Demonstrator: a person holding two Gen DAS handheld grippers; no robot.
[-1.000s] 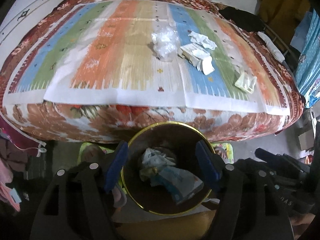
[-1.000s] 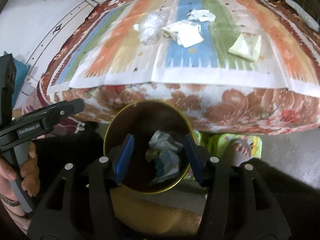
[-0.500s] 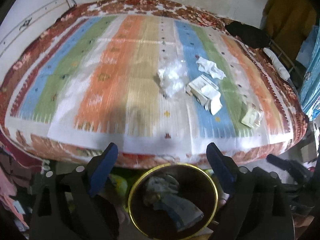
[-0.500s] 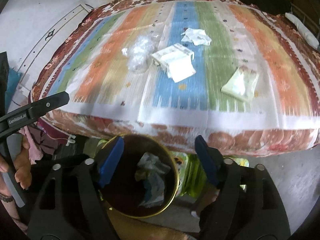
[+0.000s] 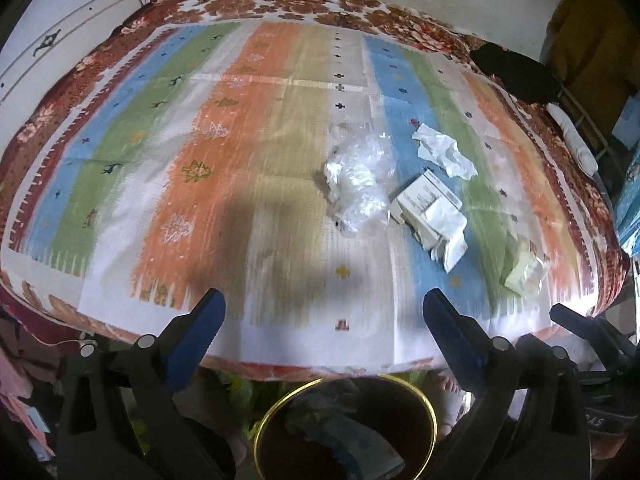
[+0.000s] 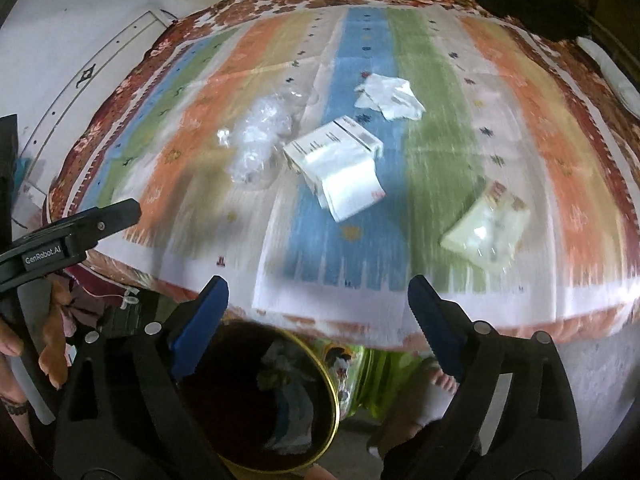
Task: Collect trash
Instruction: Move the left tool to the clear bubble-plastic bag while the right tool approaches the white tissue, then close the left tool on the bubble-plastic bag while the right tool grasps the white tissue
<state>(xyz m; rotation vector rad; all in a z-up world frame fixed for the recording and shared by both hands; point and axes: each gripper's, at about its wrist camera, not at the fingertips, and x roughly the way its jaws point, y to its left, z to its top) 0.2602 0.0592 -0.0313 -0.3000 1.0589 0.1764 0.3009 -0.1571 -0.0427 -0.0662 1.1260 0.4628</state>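
On striped bedspread (image 5: 248, 168): crumpled clear plastic (image 5: 360, 180), white carton (image 5: 430, 208) just beside it, crumpled tissue (image 5: 442, 152) farther back, pale green packet (image 6: 486, 232) near the right edge. Below the bed edge, gold-rimmed bin (image 6: 332, 392) has wrappers inside. Left gripper (image 5: 324, 312) and right gripper (image 6: 318, 296) both over the near bed edge, jaws opening wide, nothing between them.

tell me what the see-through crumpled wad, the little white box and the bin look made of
Crumpled wad: thin clear plastic film, judging by its glossy, see-through wrinkles.
White box: likely printed cardboard, matte, with flat panels, creased flaps and dark text.
Bin: dark inside with a shiny gold rim; metal or plastic, hard to tell.
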